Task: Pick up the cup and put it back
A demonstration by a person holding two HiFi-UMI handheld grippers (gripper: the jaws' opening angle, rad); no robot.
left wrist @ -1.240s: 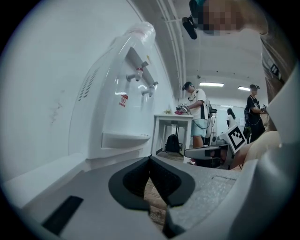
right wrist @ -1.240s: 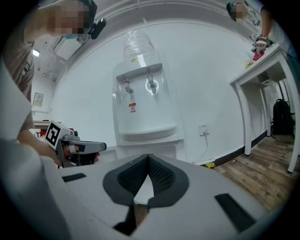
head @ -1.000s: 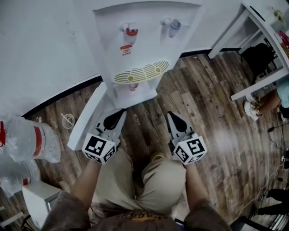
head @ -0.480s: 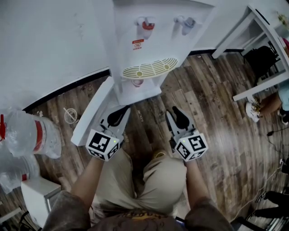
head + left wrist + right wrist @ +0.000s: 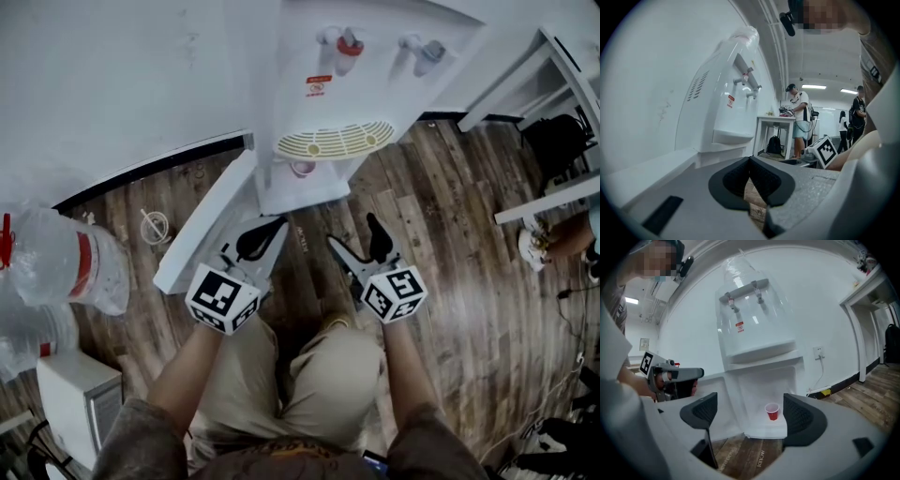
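You're facing a water dispenser (image 5: 328, 103) of smooth, glossy white plastic, standing on a floor (image 5: 450, 244) of grainy wood planks with a faint sheen. The cup (image 5: 772, 411) looks like thin, smooth red plastic. Your left gripper (image 5: 750, 160) is matt grey plastic, slightly speckled, its jaws lined with black ribbed pads (image 5: 731, 180). The bottle (image 5: 66, 277) is clear, crinkled plastic; your trousers (image 5: 328, 384) are tan cloth.

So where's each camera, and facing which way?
Head view: on the person's head, steeply down at the white water dispenser; forearms, legs show.
Left gripper view: on the shut left hand-held gripper, along the dispenser's side; an arm shows.
Right gripper view: on the right hand-held gripper, jaws just opened, empty, facing the small red plastic cup; left hand shows.
Shared: all show the dispenser.
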